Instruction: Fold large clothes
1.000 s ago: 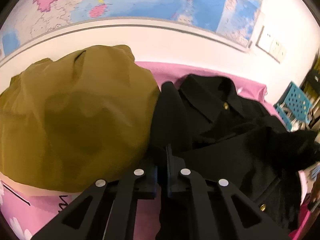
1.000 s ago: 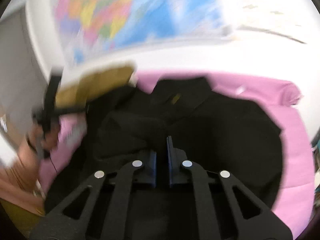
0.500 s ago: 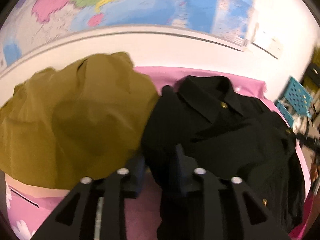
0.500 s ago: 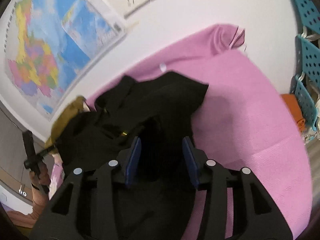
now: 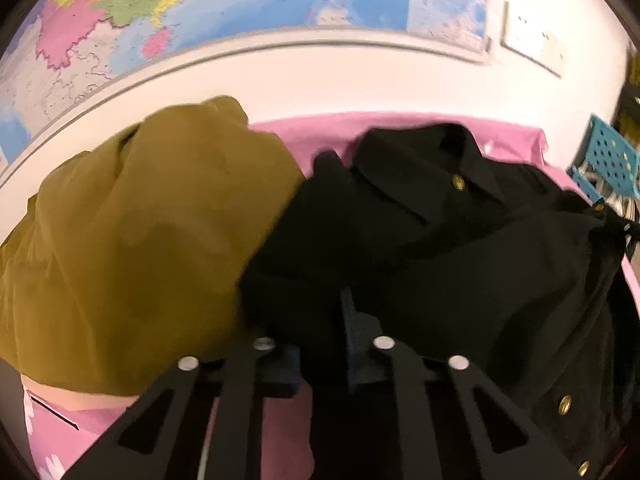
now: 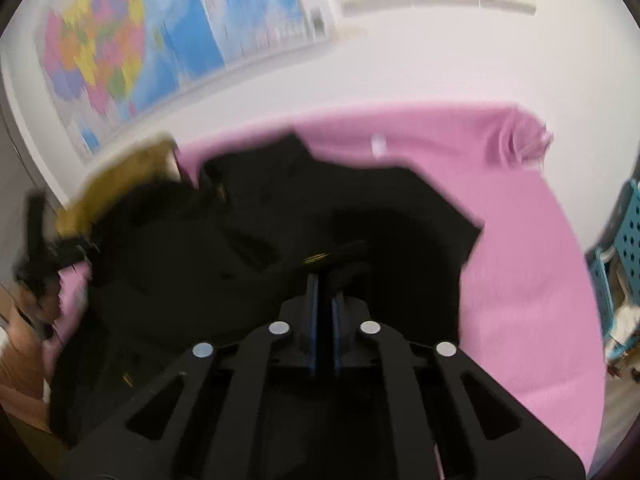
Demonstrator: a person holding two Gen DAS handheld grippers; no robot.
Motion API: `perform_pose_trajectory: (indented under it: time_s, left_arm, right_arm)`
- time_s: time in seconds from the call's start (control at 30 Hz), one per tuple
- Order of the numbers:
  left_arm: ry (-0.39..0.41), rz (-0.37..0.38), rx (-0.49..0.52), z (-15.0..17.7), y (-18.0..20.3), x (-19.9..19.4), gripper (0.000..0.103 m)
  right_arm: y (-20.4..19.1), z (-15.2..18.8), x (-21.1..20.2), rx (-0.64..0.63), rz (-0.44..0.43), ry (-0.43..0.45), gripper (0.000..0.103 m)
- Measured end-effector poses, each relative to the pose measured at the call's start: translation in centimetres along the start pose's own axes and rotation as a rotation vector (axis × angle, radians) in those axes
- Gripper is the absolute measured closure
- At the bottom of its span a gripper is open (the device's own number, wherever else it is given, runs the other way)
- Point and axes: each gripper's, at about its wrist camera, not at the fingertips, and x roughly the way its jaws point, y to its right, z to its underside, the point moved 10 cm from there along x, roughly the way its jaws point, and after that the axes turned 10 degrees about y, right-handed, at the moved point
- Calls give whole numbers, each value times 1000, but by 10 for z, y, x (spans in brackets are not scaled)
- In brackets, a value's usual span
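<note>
A black jacket (image 5: 460, 248) with brass buttons lies crumpled on a pink sheet (image 5: 312, 136). It also shows in the right wrist view (image 6: 280, 216). My left gripper (image 5: 320, 340) is open, with the jacket's left edge lying between its fingers. My right gripper (image 6: 324, 292) is shut on a fold of the black jacket and holds it up above the sheet (image 6: 520, 248). The left gripper (image 6: 40, 248) shows blurred at the left edge of the right wrist view.
An olive-brown garment (image 5: 140, 232) is heaped to the left of the jacket, touching it. A wall with a world map (image 5: 200, 12) runs behind the bed. A blue perforated crate (image 5: 608, 160) stands at the right.
My left gripper let go of the jacket and opened. My right gripper opened, then shut again on a fold of the jacket and swung back toward the middle.
</note>
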Motion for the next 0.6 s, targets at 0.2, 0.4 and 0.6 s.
perform_pose_trajectory:
  time_s: [0.2,0.4,0.6]
  left_arm:
    - [14,-40,-59,-15,-6,15,92]
    - [26,-103,-14,-16,-2,27,91]
    - [51,-80,-19,-17,1,13,74]
  right_arm:
    - [26,-10,27,42,77,-45,100]
    - [44,25,45,110,116,-117,86]
    - [35,6,6,90,129,-14,66]
